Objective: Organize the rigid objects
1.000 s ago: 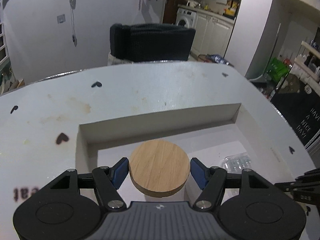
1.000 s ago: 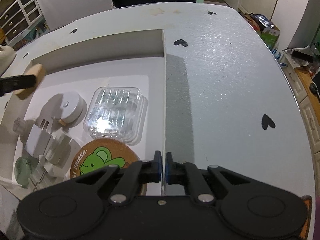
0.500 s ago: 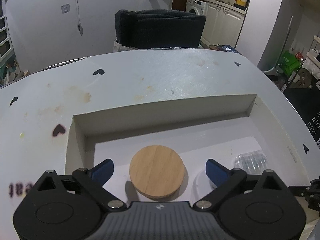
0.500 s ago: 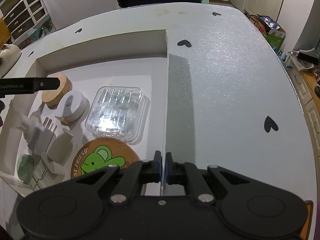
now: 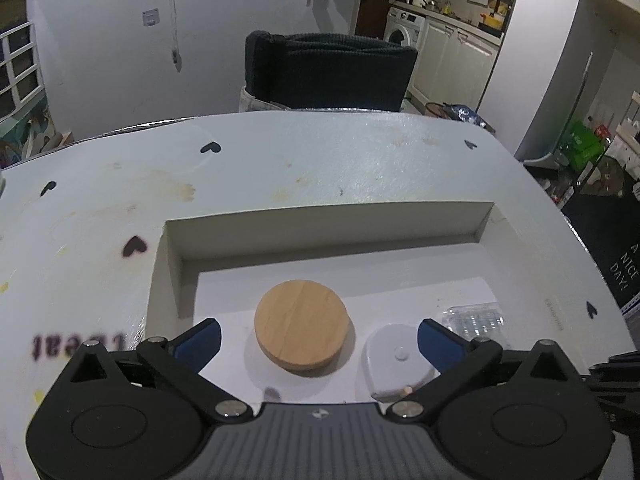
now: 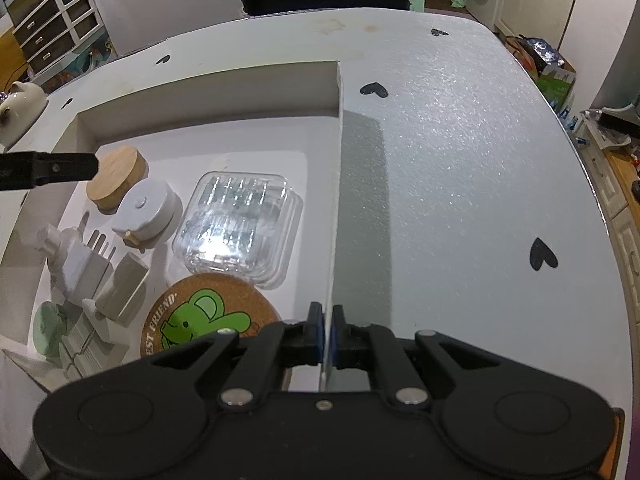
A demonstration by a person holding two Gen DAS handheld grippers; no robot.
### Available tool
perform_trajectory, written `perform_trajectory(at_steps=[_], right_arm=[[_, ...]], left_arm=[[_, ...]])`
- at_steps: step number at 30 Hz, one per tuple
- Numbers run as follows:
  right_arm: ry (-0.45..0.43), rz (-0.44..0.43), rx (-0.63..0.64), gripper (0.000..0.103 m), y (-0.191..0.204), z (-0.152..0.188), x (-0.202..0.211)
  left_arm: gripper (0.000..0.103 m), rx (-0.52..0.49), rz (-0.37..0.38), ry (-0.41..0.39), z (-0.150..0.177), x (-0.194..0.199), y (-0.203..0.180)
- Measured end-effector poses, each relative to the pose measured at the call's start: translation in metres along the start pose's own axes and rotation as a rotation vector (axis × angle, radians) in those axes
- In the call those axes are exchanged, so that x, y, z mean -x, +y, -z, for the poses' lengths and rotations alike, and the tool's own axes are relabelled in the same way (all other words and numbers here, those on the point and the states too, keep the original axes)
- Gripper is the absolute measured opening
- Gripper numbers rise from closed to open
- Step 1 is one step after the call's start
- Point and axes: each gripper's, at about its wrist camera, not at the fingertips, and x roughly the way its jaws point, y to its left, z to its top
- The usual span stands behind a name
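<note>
1. The left hand-held gripper (image 5: 318,342) is released, its blue pads (image 5: 200,340) spread wide on either side of the wooden disc (image 5: 302,336) and touching nothing.
2. The disc lies flat on the floor of the white box (image 5: 328,226), near its far-left corner; in the right wrist view the disc (image 6: 116,178) sits just beyond the left gripper's dark finger (image 6: 48,168).
3. Just beside the disc, on its right, lies a round white case (image 5: 394,364), seen also from the right wrist (image 6: 146,210).
4. A clear plastic pack (image 6: 240,228) rests to the right of the white case, near the box's right wall; only its edge shows from the left wrist (image 5: 476,318).
5. The right hand-held gripper (image 6: 326,334) is clenched on the box's thin right wall (image 6: 336,208), one pad on each face of it.
6. Nearer the right camera, a cork coaster (image 6: 208,316) with a green elephant print lies flat, its far edge overlapped by the clear pack.
7. To the coaster's left sit white plug adapters (image 6: 80,260) and a pale green item (image 6: 48,322), crowded together.
8. The box rests on a grey table (image 6: 460,152) marked with small black hearts (image 6: 542,254).
9. A dark chair (image 5: 328,70) stands beyond the table's far edge.
</note>
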Motion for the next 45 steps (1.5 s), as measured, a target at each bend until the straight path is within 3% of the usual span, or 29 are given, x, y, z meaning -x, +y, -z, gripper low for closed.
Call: perform_trajectory(at_steps=[11,16,20,28,36,41,45], right_arm=[[-0.027,-0.001,-0.003,0.007,0.0,0.005,0.003],[-0.063,0.028,-0.024,0.022,0.003,0.005,0.022],[-0.13,0.038,-0.038,0.026,0.015,0.006,0.053],[-0.292,0.029,-0.033,0.045,0.063,0.022,0.12],[-0.403,0.029,-0.036,0.066,0.103,0.048,0.158],[-0.44,0.042,-0.055,0.068,0.116,0.061,0.172],[-0.471,0.065,-0.059,0.076,0.126,0.069,0.179]], left_arm=[[0.103,0.049,-0.031,-0.067,0.019,0.06,-0.003],[0.103,0.058,-0.04,-0.12,0.025,0.092,0.003],[0.103,0.057,-0.041,-0.147,0.028,0.114,0.01],[0.103,0.003,-0.065,-0.179,0.044,0.152,0.027],[0.103,-0.052,-0.087,-0.232,0.07,0.182,0.047],[0.103,-0.048,-0.085,-0.247,0.084,0.195,0.058],[0.103,-0.038,-0.097,-0.251,0.092,0.202,0.063]])
